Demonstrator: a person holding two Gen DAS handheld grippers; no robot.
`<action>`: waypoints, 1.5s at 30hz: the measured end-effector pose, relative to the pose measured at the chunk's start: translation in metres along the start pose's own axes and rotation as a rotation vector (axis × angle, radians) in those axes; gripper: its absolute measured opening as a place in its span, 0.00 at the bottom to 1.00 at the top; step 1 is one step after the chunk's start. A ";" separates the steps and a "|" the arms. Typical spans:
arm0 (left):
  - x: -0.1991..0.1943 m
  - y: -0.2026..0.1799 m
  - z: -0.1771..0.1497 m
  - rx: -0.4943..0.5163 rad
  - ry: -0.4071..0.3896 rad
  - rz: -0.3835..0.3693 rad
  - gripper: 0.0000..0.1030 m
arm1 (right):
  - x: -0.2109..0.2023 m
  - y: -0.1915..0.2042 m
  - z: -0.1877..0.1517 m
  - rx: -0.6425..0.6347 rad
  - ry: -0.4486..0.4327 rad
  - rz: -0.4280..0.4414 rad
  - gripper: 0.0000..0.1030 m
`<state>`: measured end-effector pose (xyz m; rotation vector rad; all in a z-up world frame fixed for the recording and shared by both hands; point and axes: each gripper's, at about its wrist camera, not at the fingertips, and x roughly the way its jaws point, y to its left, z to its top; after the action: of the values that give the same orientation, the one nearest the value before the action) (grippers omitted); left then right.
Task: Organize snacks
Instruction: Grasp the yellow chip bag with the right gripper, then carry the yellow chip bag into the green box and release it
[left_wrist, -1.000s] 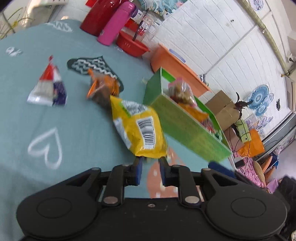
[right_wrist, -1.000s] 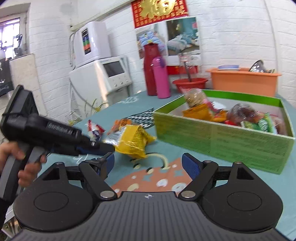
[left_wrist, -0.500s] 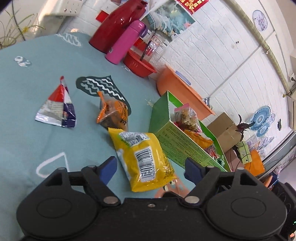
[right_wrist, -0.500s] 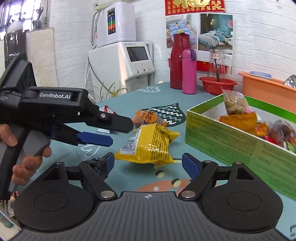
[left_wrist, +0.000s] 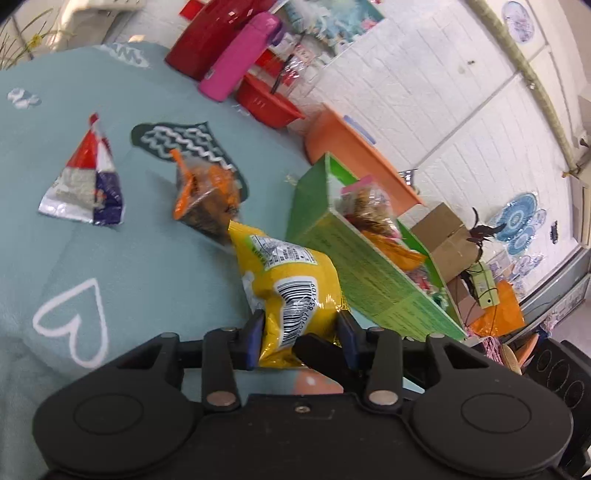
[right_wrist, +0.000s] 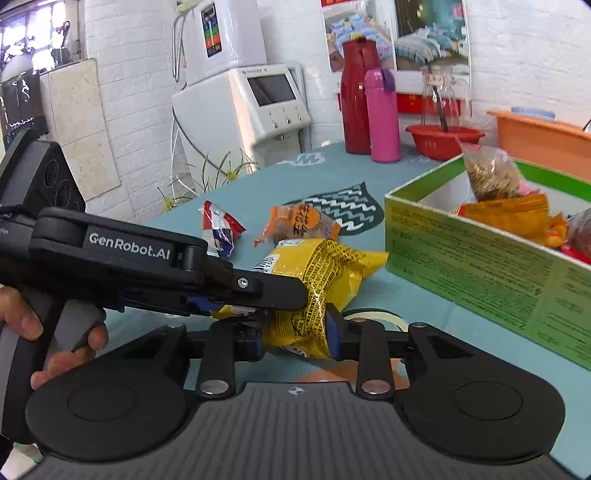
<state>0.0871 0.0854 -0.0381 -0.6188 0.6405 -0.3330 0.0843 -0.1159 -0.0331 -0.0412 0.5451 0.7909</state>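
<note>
Yellow snack bag (left_wrist: 291, 291), barcode leftward only

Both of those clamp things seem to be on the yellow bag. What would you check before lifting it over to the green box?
1. Right hand-held gripper has just closed, pads pressing the yellow bag: ok.
2. Left hand-held gripper has also just closed on the same bag, its pads at the bag's sides: ok.
3. Two grippers on one bag, which could tear it if they pull apart: not ok.
4. Free room in the green box, near its left end: ok.
5. Orange packet close behind the bag; whether they touch: cannot tell.
</note>
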 end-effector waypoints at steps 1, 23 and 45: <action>-0.003 -0.008 0.000 0.021 -0.010 -0.006 0.64 | -0.007 0.003 0.000 -0.010 -0.023 -0.012 0.50; 0.107 -0.161 0.045 0.308 0.035 -0.272 0.64 | -0.107 -0.095 0.032 0.040 -0.331 -0.356 0.50; 0.168 -0.164 0.047 0.345 0.078 -0.192 1.00 | -0.086 -0.176 0.016 0.117 -0.279 -0.518 1.00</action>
<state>0.2276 -0.0995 0.0186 -0.3369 0.5818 -0.6349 0.1633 -0.2943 -0.0067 0.0352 0.2933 0.2512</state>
